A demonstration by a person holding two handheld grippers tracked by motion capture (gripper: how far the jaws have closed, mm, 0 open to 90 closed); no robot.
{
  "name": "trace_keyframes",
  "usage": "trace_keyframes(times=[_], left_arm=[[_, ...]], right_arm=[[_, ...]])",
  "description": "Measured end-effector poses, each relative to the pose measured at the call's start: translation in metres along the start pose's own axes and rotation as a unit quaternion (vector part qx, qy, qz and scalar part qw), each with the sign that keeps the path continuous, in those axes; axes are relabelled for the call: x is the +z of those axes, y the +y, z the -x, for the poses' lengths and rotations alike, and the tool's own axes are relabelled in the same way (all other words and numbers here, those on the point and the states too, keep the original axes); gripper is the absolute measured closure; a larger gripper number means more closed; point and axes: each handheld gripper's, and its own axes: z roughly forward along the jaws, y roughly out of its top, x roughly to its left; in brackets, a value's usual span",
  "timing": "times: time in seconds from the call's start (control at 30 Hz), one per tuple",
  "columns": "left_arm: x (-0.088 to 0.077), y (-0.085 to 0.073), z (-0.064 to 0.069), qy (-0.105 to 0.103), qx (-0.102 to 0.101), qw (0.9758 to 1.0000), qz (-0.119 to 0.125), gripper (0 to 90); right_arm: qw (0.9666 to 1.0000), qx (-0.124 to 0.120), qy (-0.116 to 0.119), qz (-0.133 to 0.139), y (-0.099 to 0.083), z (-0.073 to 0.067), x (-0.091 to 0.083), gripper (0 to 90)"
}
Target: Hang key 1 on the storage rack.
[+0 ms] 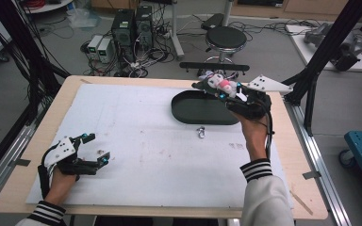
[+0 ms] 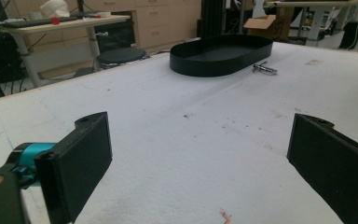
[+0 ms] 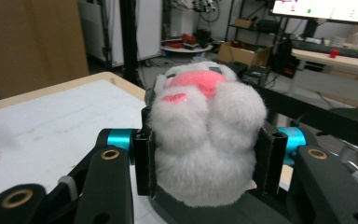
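Right gripper (image 1: 215, 89) clamped on a white plush toy (image 3: 205, 135) with pink patches, hanging over the near-right rim of the black oval tray (image 1: 188, 110); pickup looks done, drop into the tray left to do; left gripper (image 1: 96, 148) spread wide, holding nothing, low over the white mat (image 1: 146, 155); small metal clip (image 1: 200, 133) lying just in front of the tray, untouched.

The plush toy (image 3: 205, 135) is white and fluffy with pink patches on top. The right gripper (image 1: 222, 90) is black with teal joints and brass-coloured rings; the left gripper (image 1: 93, 149) is black with the same teal accents. The oval tray (image 1: 188, 113) is black. The tabletop (image 1: 37, 136) is pale wood under a white, faintly stained sheet. The clip (image 1: 201, 133) is shiny silver. The sleeve cuffs (image 1: 257, 169) are striped black and white.
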Motion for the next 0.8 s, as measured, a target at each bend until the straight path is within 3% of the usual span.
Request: trace_keyframes(times=[0.1,0.37,0.57,0.8], left_arm=[[-0.002,-0.001,-0.001,-0.003,-0.007,0.9999,0.01,6.8],[-0.001,-0.001,-0.001,0.011,-0.011,0.9999,0.006,6.8],[-0.006,-0.004,-0.001,0.024,-0.016,0.999,0.034,6.8],[-0.006,-0.004,-0.001,0.037,-0.022,0.9986,0.032,6.8]], right_arm=[[0.9999,0.001,-0.012,0.001,0.002,0.001,0.002,52.7],[0.9993,0.002,-0.037,0.0,0.004,0.008,0.009,52.7],[0.9991,0.006,-0.042,0.005,0.007,0.014,0.014,52.7],[0.9988,0.009,-0.046,0.011,0.01,0.019,0.021,52.7]])
